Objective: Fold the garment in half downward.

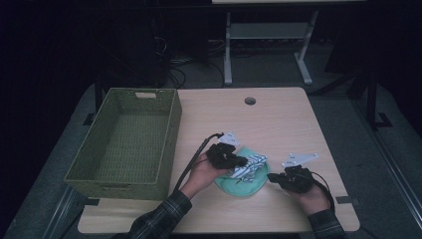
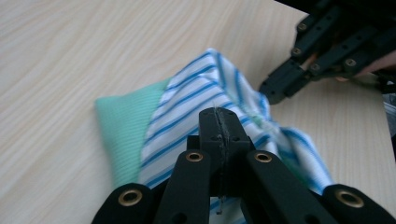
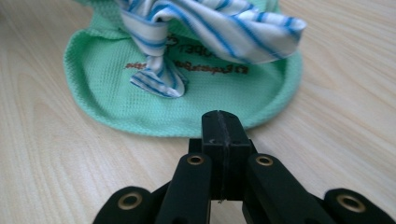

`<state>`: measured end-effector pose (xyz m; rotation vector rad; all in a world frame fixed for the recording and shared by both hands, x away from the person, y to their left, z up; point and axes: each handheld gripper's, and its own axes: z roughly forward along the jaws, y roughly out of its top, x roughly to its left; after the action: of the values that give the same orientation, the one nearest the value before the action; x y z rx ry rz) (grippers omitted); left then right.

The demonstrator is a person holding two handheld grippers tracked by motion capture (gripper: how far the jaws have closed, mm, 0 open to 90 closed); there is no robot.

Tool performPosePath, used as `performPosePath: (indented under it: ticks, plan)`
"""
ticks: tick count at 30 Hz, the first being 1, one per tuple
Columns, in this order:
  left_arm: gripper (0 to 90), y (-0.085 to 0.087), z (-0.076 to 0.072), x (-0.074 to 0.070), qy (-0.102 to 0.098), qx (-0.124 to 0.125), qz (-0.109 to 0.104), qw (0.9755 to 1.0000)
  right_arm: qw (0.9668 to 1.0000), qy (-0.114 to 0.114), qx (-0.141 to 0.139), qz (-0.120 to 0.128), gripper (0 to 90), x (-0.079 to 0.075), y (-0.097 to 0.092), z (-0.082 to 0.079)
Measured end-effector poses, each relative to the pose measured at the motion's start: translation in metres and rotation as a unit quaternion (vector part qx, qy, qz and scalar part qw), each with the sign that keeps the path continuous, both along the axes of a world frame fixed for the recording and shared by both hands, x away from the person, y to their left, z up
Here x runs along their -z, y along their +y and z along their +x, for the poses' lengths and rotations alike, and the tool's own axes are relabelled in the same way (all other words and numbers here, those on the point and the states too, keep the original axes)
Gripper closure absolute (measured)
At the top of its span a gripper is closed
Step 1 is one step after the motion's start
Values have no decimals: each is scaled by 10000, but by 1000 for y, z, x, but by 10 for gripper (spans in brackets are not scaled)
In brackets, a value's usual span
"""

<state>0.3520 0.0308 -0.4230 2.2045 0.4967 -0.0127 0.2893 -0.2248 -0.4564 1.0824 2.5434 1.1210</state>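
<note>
Your left gripper sits low and center in the high view, right on top of the striped cloth, jaws pressed together. In the left gripper view the tips look shut with the stripes bunched right at them, but I can't tell if any fabric is actually caught between the pads.

Your right gripper is lower right in the high view, just off the edge of the green cloth and not touching it. Its jaws are pressed together too, with nothing in them; you can see that clearly in the right gripper view, where they hover over bare counter just short of the green hem.

The striped cloth lies crumpled on the green one, which is spread flat on the counter and has some printed lettering on it.

The green basket sits on the counter's left edge, well apart from the cloths.
</note>
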Motion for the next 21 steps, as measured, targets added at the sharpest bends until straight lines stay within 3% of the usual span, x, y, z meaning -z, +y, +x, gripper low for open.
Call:
performPosePath:
  ticks: [16, 21]
  plan:
    - [897, -27, -17, 28, 39, 383, 500, 9980, 9999, -65, 121, 59, 899, -2, -9, 2]
    - [897, -27, -18, 29, 40, 362, 458, 9983, 9998, -101, 113, 108, 899, -3, -10, 2]
